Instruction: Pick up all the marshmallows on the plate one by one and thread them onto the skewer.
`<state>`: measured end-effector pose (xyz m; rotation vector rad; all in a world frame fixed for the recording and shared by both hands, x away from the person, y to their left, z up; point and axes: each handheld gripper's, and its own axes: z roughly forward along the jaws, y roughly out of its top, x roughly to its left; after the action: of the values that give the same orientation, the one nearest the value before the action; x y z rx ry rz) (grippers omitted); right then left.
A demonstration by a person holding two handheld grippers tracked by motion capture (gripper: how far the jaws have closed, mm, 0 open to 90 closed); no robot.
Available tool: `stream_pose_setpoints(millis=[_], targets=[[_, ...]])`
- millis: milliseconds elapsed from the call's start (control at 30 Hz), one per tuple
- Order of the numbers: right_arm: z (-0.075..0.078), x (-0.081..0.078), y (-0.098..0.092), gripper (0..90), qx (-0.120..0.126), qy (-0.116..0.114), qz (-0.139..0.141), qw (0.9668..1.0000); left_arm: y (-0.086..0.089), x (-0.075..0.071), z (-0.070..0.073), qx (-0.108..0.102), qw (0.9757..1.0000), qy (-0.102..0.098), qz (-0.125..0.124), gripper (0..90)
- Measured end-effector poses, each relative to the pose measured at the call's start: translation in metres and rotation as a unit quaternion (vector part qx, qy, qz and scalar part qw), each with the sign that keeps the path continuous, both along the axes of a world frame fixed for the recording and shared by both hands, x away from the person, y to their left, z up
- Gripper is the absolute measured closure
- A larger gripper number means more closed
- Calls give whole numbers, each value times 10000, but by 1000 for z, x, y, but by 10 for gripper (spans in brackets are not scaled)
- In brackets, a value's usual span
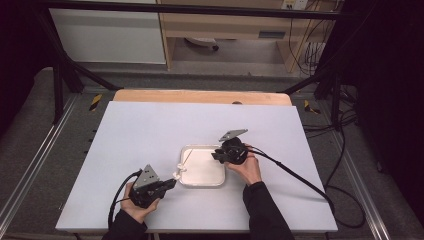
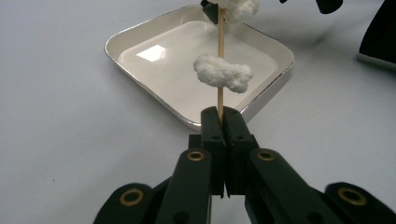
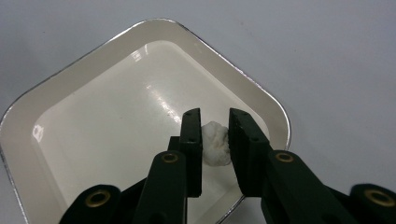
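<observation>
A white square tray [image 1: 204, 172] [image 2: 140, 32] [image 3: 93, 116] lies in the middle of the white table. My left gripper [image 1: 174, 183] [image 2: 223, 114] is shut on the lower end of a thin wooden skewer [image 1: 188, 157] [image 2: 220, 42], which slants up over the tray's left edge. One fluffy white piece [image 1: 181, 169] [image 2: 223, 73] is threaded on it. My right gripper [image 1: 215, 156] [image 3: 215, 114] hangs over the tray's right side, its jaws closed on a second fluffy white piece [image 3: 215, 143] [image 2: 238, 7]. In the left gripper view that piece sits by the skewer's tip.
The white sheet [image 1: 150, 135] covers the table, with a wooden strip [image 1: 200, 96] along its far edge. The right gripper's cable [image 1: 295, 175] trails off to the right. Black frame posts [image 1: 57, 85] stand at the back corners.
</observation>
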<state>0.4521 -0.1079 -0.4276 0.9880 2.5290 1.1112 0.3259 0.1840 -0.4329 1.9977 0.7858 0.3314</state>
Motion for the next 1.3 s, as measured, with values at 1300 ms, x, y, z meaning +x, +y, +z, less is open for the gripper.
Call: stream_pose_setpoints(millis=[1300], targets=[[67,-38,-30,778,1712,-304,338,9842,-5,-2,1,51,9997,-117,-190,889]])
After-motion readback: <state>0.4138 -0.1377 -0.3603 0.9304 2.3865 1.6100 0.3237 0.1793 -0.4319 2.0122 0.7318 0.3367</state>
